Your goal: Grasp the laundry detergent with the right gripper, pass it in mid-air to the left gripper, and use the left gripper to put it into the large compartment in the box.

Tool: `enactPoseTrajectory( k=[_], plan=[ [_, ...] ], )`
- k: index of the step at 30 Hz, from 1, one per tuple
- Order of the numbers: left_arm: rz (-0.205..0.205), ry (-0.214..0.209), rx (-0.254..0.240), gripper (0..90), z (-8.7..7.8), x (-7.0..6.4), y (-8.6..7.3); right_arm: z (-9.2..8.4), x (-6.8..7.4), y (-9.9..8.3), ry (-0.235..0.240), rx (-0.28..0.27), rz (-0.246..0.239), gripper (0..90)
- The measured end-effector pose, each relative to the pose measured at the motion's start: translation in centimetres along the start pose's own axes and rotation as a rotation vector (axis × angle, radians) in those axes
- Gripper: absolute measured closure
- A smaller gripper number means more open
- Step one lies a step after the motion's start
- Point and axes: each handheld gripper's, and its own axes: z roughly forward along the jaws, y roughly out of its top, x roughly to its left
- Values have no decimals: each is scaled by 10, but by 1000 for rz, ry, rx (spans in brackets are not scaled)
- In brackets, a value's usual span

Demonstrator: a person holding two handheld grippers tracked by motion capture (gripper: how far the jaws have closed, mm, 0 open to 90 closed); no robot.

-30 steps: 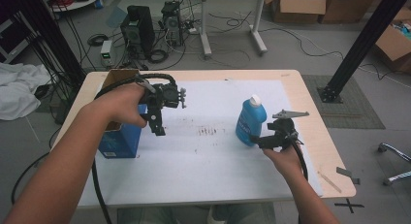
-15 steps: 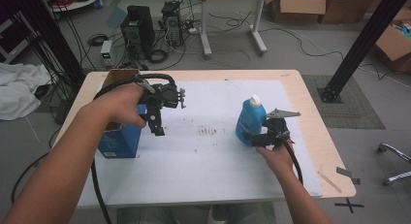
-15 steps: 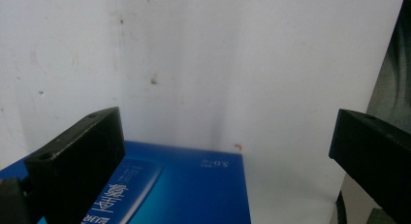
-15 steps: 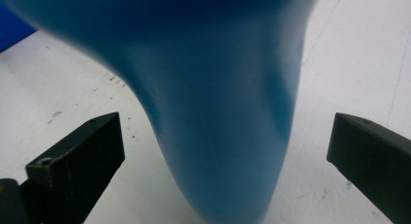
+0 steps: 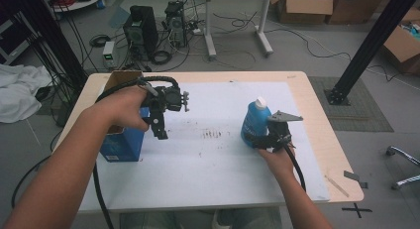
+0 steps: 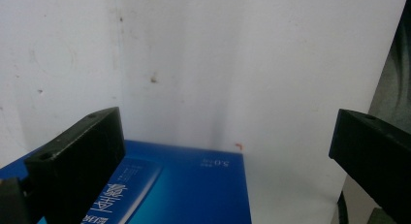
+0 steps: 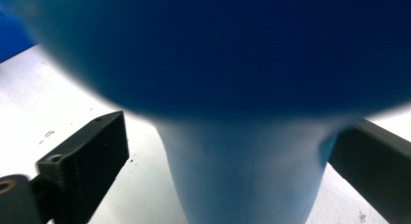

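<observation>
Blue plastic, the bottle (image 5: 255, 124) stands upright with a white cap at about three o'clock on the white sheet (image 5: 213, 164) that covers the wooden table (image 5: 317, 105). At its base, on the five-o'clock side, the right gripper (image 5: 261, 140) reaches in from the person's right hand (image 5: 275, 157); in the right gripper view the bottle (image 7: 242, 136) sits between the two black jaws, which have just been closing, with a gap still showing on the left one, so the pads do not yet press. At nine o'clock on the sheet stands a blue box (image 5: 121, 142). Above it the left gripper (image 5: 159, 130) hangs, jaws pointing down and standing wide apart around nothing, the box's top edge (image 6: 184, 190) below them.
</observation>
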Motion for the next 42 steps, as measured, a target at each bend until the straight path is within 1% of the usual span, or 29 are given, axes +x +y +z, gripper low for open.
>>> enactPoseTrajectory(
  k=[2,3,4,7,9,13,15,17,18,22,24,28,31,38,42],
  plan=[
    [-2,-1,-3,1,0,0,-1,0,0,0,-2,-4,0,52],
    [-3,-1,0,1,0,0,-1,1,0,0,4,-7,3,62],
    [-2,0,0,1,0,0,-1,2,0,0,-6,-6,6,73],
    [0,1,1,1,0,0,-1,3,1,-1,-9,-13,9,86],
    [-3,1,-2,1,1,-1,-2,3,0,-1,-17,-16,2,92],
    [-5,0,0,0,1,0,-3,1,0,-1,-31,-27,8,148],
    [-5,0,0,1,2,0,-3,1,0,-1,-30,-33,10,159],
    [-4,3,2,1,3,0,-3,0,1,-1,-20,-39,5,187],
    [-4,2,6,0,3,0,-2,0,2,-1,-27,-42,-9,213],
    [-2,4,-2,1,3,0,-1,1,3,-1,-29,-41,-9,223],
    [0,3,-3,1,3,0,0,1,2,-1,-28,-41,-13,260],
    [1,-2,2,1,4,1,0,1,2,-3,-41,-52,-13,270],
    [-2,-6,3,1,6,2,-1,1,1,-4,-39,-53,-8,275],
    [1,-8,5,1,8,2,0,2,3,-5,-45,-63,-17,295],
    [-4,-9,-1,1,8,3,-1,1,2,-6,-51,-71,-18,313]
  ],
)
